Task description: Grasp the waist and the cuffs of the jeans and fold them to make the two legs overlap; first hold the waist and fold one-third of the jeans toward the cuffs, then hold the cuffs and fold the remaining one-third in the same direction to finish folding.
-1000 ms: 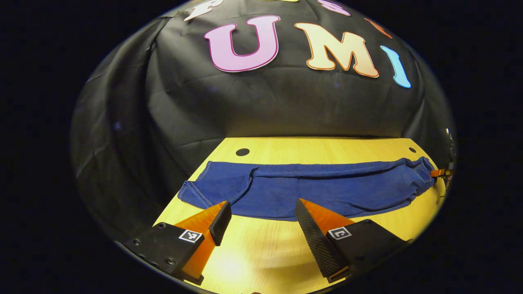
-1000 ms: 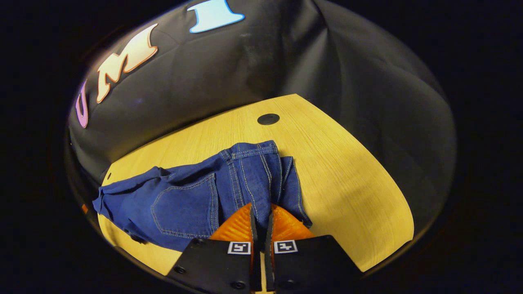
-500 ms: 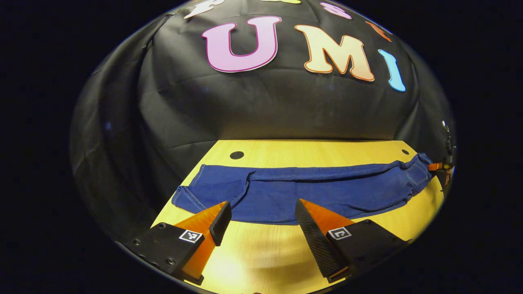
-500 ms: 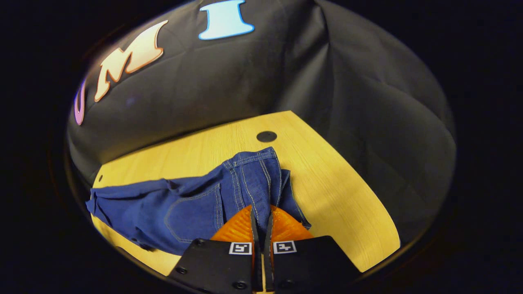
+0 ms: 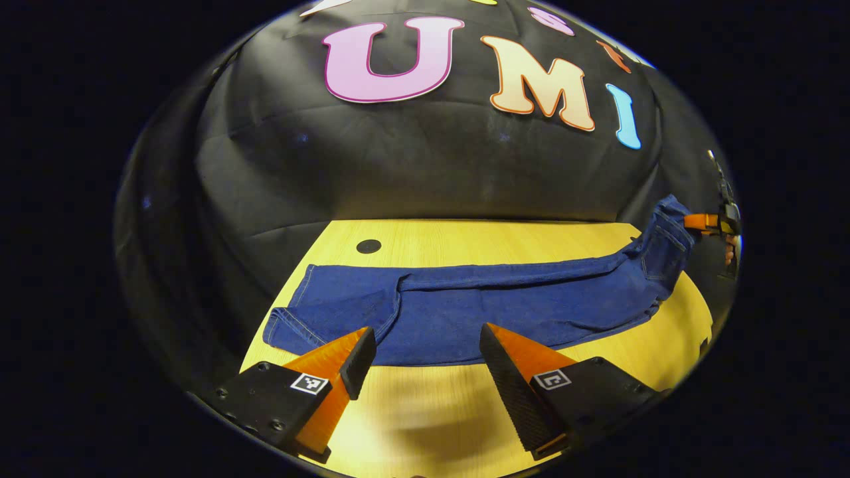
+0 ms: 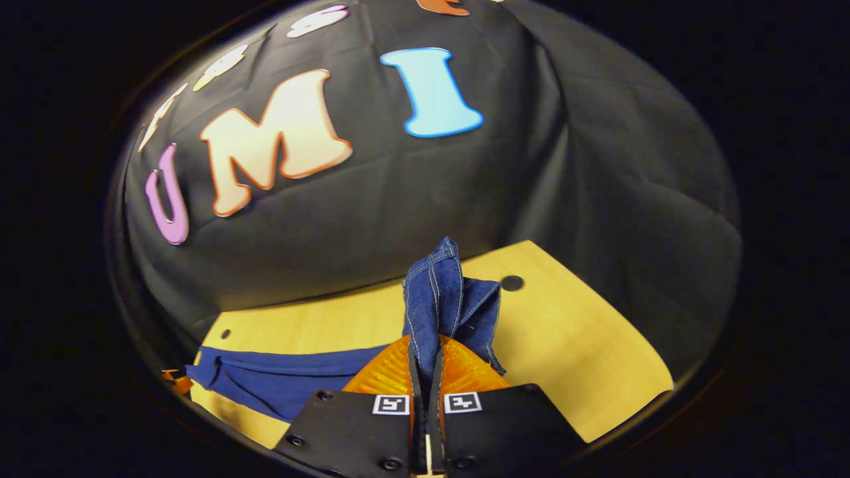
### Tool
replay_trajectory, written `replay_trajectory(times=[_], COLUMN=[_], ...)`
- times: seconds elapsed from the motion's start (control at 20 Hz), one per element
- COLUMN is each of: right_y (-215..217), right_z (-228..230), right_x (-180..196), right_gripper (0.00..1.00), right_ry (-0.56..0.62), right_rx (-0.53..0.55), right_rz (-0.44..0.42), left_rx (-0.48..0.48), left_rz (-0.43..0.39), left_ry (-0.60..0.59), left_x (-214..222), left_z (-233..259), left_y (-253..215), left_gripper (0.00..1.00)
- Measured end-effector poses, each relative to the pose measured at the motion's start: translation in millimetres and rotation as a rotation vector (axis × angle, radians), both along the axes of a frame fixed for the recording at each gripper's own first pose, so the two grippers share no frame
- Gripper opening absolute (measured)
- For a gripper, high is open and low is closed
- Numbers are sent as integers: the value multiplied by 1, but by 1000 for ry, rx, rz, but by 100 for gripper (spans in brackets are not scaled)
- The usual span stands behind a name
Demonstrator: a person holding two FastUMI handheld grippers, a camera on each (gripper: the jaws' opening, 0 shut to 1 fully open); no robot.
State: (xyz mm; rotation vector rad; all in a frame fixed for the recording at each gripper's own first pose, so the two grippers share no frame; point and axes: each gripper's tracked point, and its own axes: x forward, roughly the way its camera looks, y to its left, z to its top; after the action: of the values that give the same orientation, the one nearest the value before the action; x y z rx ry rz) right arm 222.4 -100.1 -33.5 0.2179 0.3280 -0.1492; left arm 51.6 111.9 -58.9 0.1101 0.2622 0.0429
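The wooden bench (image 5: 465, 242) carries the jeans (image 5: 478, 312), which lie stretched across it with their long axis running side to side in the left gripper view, the legs already overlapped into one band. The cuffs (image 5: 292, 325) rest flat at the left end, close to the bench edge. The waist (image 6: 435, 299) is at the opposite end and is raised clear of the wood, standing up as a bunched fold, while the middle of the legs lies on the bench.

The right gripper (image 6: 425, 372) is clamped on the waist, its fingers pressed together with denim between them. The left gripper (image 5: 425, 348) hangs with its fingers spread apart and nothing between them, just short of the near edge of the jeans and nearer the cuff end than the waist.

The step in hand looks like the first fold: from the right gripper the garment runs away to its left toward the cuffs, so the waist would need to travel along that axis. The left gripper is the nearer one to the cuffs.
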Motion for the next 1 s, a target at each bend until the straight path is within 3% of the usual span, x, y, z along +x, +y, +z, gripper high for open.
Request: replay_trajectory(times=[0.2,0.6,0.75,0.85,1.0], right_y=[98,234,265,273,272], right_z=[15,-89,-150,-184,-190], right_x=[17,33,35,31,31], right_gripper=[4,5,5,5,5], right_ry=[-75,69,180,243,236], right_rx=[128,180,145,108,60], right_rz=[166,361,387,391,388], left_rx=[-22,-46,-66,-74,-84], left_rz=[-16,-28,-24,-16,-8], left_ry=[21,-2,-12,-17,-27], left_x=[6,7,6,6,5], left_z=[-8,0,1,0,2], left_y=[15,29,31,33,35], left_gripper=[96,98,95,98,98])
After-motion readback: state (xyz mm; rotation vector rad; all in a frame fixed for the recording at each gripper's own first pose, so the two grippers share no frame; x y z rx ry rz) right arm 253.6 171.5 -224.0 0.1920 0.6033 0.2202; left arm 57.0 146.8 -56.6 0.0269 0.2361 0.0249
